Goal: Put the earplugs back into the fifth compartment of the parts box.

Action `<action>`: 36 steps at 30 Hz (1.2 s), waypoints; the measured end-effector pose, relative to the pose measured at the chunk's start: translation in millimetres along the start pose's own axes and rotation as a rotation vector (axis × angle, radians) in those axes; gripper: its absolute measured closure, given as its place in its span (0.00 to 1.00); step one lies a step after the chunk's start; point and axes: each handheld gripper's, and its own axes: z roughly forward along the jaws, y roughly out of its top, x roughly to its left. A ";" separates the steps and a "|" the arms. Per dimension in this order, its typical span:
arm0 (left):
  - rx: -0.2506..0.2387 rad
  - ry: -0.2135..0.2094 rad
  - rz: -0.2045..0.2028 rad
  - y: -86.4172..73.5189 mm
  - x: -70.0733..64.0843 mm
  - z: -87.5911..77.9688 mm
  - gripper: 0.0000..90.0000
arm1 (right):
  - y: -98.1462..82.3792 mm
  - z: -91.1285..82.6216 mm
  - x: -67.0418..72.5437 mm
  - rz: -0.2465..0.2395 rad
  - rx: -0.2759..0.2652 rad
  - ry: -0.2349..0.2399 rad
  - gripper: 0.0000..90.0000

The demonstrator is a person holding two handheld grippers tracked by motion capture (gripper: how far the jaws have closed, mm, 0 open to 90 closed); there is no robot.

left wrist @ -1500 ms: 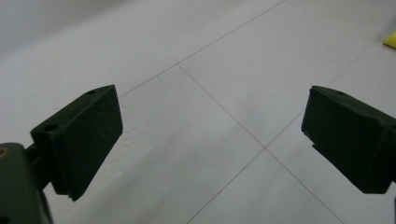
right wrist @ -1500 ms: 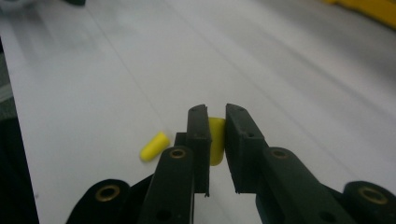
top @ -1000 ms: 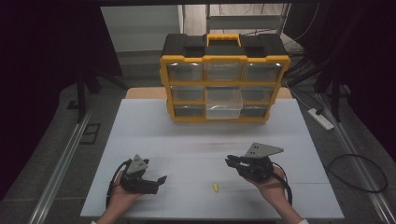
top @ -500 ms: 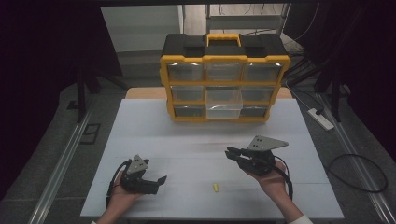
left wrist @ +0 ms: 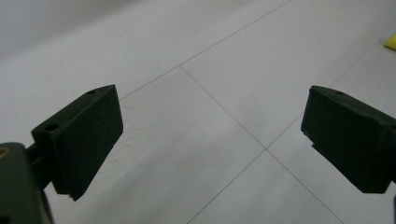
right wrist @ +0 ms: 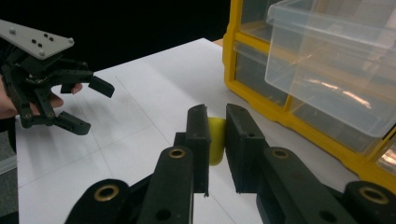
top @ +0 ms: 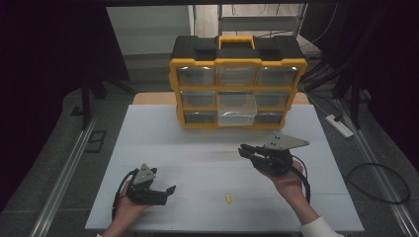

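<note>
**Observer:** Report the state of the right gripper

**Operator:** My right gripper (right wrist: pixel 215 140) is clenched on a small yellow plastic piece (right wrist: pixel 215 140). I see it in the right gripper view, pinched between the two black pads, which press on it from either side. In the high view the right gripper (top: pixel 245 148) is raised above the white tabletop (top: pixel 197 143), in front of the yellow-and-black plastic drawer organiser (top: pixel 237 89)

**Observer:** Orientation of the held piece?

**Operator:** Its long axis runs along the jaws, with the rounded end toward the fingertips and the other end hidden between the pads. I cannot tell its full length. The gripper itself points toward the organiser, whose clear plastic drawer (right wrist: pixel 341 65) in the middle column stands pulled out; the drawer (top: pixel 237 111) also shows from above

**Observer:** And the left side?

**Operator:** My left gripper (top: pixel 170 191) rests low at the near left of the tabletop, released, with nothing between the pads. The left gripper view shows both pads (left wrist: pixel 84 140) wide apart over bare white surface. The right gripper view shows the same gripper (right wrist: pixel 91 105) farther off, jaws spread

**Observer:** Any other parts on the table?

**Operator:** A second small yellow piece (top: pixel 228 198) lies on the tabletop near the front edge, between my two hands, apart from both grippers. Its long axis runs roughly away from me. A corner of it (left wrist: pixel 390 42) shows at the right edge of the left gripper view
</note>
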 end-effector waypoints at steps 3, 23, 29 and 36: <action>-0.009 0.001 -0.004 0.2 -0.2 -0.4 0.06 | 3.9 0.2 -3.9 0.010 -0.010 -0.002 0.89; -0.007 0.003 0.000 0.1 -0.8 0.0 0.06 | 45.1 5.7 -28.0 0.042 -0.066 -0.034 0.89; -0.006 0.002 0.003 0.1 -0.6 -0.3 0.06 | 65.3 13.6 -43.2 0.054 -0.100 -0.058 0.89; -0.006 -0.002 0.003 0.4 -0.9 0.2 0.06 | 82.0 30.0 -56.3 0.061 -0.091 -0.082 0.88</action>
